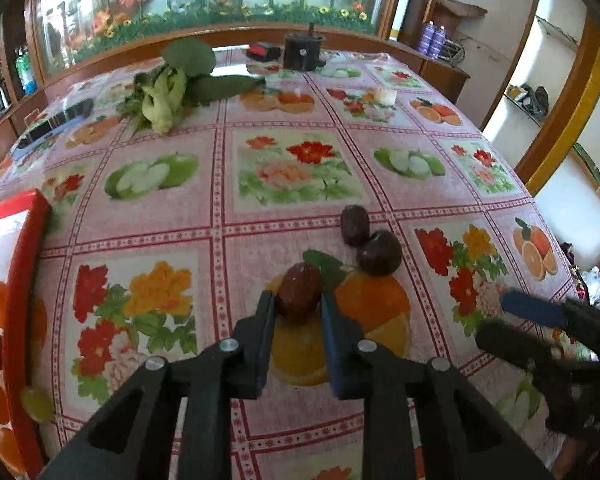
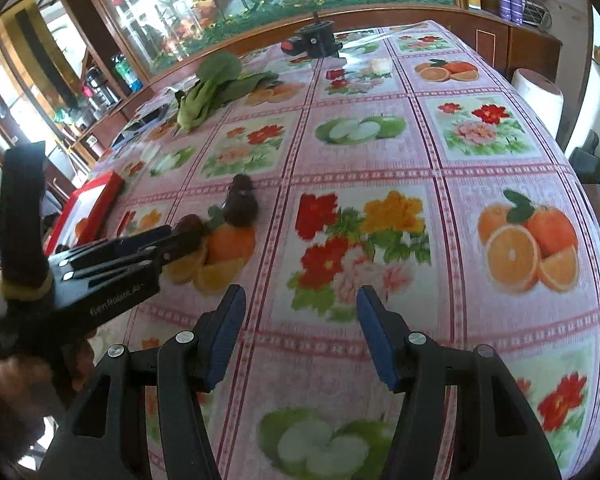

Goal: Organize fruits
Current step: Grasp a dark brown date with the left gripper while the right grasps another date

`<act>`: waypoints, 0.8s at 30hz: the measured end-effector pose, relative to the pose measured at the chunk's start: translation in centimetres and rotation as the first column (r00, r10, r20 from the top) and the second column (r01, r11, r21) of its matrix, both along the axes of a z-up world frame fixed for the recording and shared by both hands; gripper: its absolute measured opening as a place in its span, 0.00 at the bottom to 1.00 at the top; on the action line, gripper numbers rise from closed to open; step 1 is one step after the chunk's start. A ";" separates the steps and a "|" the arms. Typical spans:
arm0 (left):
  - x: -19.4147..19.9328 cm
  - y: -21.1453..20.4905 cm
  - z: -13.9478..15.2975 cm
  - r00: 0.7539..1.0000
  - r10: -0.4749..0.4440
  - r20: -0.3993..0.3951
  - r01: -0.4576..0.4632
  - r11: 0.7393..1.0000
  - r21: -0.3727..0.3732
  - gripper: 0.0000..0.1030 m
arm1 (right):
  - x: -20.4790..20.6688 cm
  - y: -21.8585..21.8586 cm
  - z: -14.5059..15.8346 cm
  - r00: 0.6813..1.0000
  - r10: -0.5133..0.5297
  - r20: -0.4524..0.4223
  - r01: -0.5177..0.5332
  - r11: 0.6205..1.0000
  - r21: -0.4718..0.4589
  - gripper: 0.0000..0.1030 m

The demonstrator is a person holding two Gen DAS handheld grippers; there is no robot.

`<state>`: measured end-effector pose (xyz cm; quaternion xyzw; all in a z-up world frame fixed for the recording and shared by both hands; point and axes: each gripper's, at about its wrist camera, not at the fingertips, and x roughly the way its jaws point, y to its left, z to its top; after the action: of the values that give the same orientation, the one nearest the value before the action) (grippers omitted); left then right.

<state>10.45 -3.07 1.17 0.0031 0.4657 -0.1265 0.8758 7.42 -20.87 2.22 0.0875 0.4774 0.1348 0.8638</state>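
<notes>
We have the left gripper (image 1: 299, 300) closed on a red date (image 1: 299, 294), its jaws pressing the date's two sides as it sits on the counter (image 1: 148, 220), long axis pointing away from us along the fingers. Two more dates (image 1: 370, 244) lie touching each other just beyond and to the right. The red-rimmed tray (image 1: 24, 280), already holding fruit, lies well off to our left, so we judge the carry goes leftward. Our right gripper (image 2: 300, 320) hangs with jaws apart, holding nothing, near the remaining dates.
</notes>
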 end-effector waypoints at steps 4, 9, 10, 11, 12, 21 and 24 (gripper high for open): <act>-0.3 0.7 0.0 1.000 0.019 -0.014 -0.019 1.000 -0.020 0.24 | 1.9 1.5 -0.2 0.999 0.052 0.008 -0.052 0.999 0.010 0.56; -0.9 2.7 0.1 0.998 0.063 -0.032 -0.064 0.997 -0.036 0.24 | 4.2 4.7 -0.7 0.990 0.140 0.025 -0.140 0.990 -0.030 0.56; -0.9 3.1 0.2 0.997 0.069 -0.033 -0.071 0.997 -0.040 0.24 | 4.5 5.3 -0.9 0.987 0.155 0.028 -0.154 0.986 -0.060 0.55; -1.0 3.4 0.2 0.996 0.077 -0.035 -0.078 0.996 -0.044 0.24 | 4.7 5.7 -1.1 0.986 0.163 0.031 -0.160 0.983 -0.090 0.51; -1.1 3.8 0.2 0.996 0.083 -0.038 -0.085 0.995 -0.050 0.24 | 5.0 6.1 -1.3 0.984 0.175 0.032 -0.170 0.978 -0.121 0.48; -1.8 5.4 -0.1 0.993 0.106 -0.048 -0.110 0.991 -0.073 0.24 | 4.4 6.7 -0.8 0.976 0.213 0.047 -0.202 0.963 -0.181 0.25; -2.5 5.6 0.0 0.994 0.099 -0.048 -0.103 0.991 -0.081 0.24 | 3.2 6.5 -0.4 0.977 0.207 0.051 -0.195 0.965 -0.176 0.26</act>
<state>7.98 2.57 1.12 -0.0598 0.4786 -0.1012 0.8701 10.58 -14.33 1.87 -0.0400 0.4636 0.1834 0.8660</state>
